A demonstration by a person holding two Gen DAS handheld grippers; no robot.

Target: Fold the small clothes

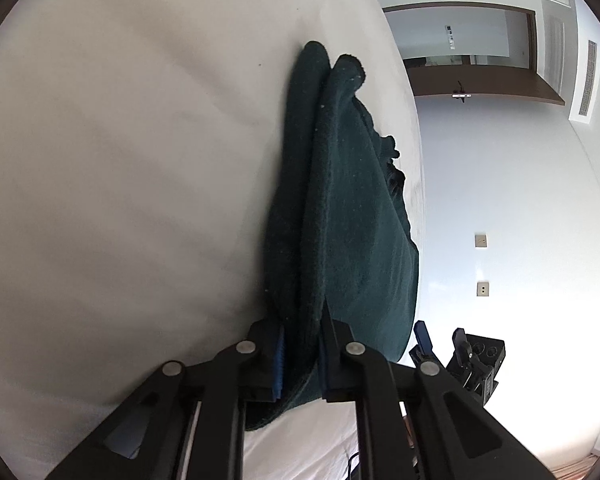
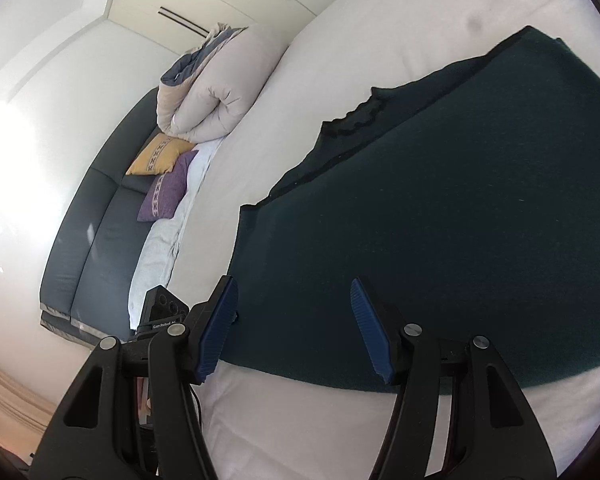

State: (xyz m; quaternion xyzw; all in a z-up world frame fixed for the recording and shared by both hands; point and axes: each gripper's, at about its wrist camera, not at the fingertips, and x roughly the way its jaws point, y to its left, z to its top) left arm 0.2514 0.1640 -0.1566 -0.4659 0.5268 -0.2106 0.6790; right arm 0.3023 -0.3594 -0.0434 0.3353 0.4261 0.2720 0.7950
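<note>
A dark green garment (image 1: 340, 208) lies on a white bed (image 1: 120, 160). My left gripper (image 1: 302, 354) is shut on a bunched edge of it, which stands up in a fold between the blue pads. In the right wrist view the same garment (image 2: 440, 220) lies spread flat on the bed (image 2: 360, 60). My right gripper (image 2: 294, 320) is open and empty, its blue pads (image 2: 220, 320) spread wide just above the garment's near edge. The right gripper (image 1: 444, 344) also shows in the left wrist view, beyond the garment.
A rolled duvet (image 2: 216, 88), a yellow cushion (image 2: 158, 156) and a purple cushion (image 2: 166, 192) lie by the dark headboard (image 2: 96, 232). A white wall with a doorway (image 1: 468, 44) stands past the bed's edge.
</note>
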